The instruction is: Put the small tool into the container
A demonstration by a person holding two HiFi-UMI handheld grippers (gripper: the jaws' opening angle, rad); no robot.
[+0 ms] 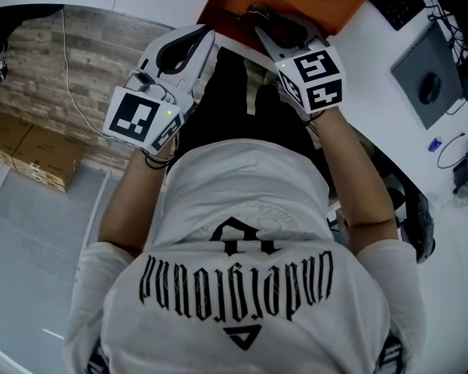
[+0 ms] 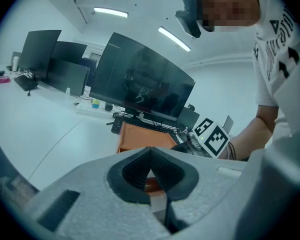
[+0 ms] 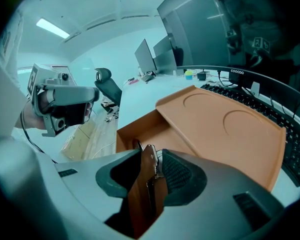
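Risk lay mainly with the slim brown tool with a metal fitting (image 3: 146,194); it stood on end between the parted jaws of the right gripper (image 3: 149,156), leaning on one pad with a gap on its other side, so nothing clamped it; its tip hung above the open compartment of the orange box-shaped container (image 3: 225,134). It looked likely to catch on the ribbed pad and tip over the near wall onto the floor; the box sat close to the edge of the white desk (image 3: 150,86). The raised orange shelf hemmed the compartment on one side; a black keyboard (image 3: 295,149) lay beyond. The left gripper (image 2: 150,151), jaws together and empty, hovered well apart, leaving that side free.
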